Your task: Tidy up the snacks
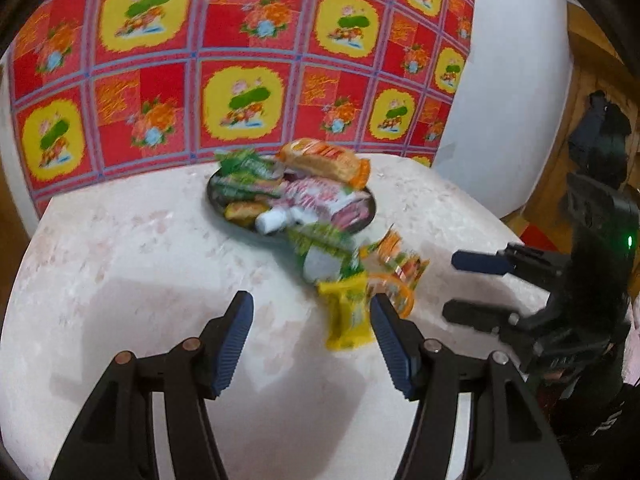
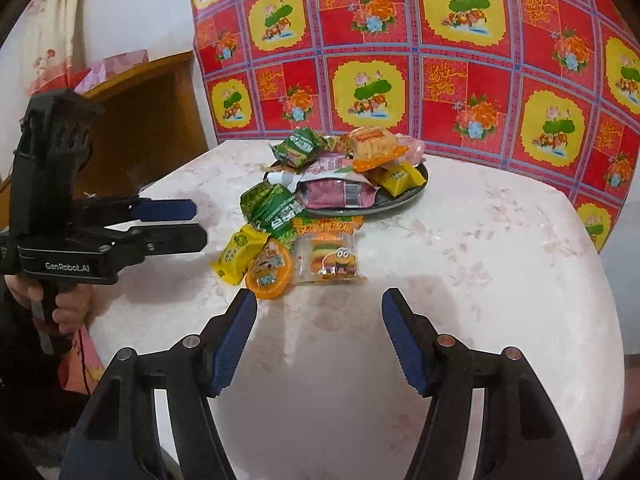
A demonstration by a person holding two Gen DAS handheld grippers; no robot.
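From the left wrist I see the snacks blurred: a dark plate (image 1: pixel 370 216) heaped with packets at the far side of the pale counter (image 1: pixel 140 260), more spilled in front, a yellow packet (image 1: pixel 346 316) nearest. My left gripper (image 1: pixel 312 340) has its fingers spread, gripping nothing.

The right wrist view is sharper: a round orange cup (image 2: pixel 269 270) and a clear burger-gummy bag (image 2: pixel 329 256) lie beside the yellow one. My right gripper (image 2: pixel 320 338) is parted too, empty, over bare counter.
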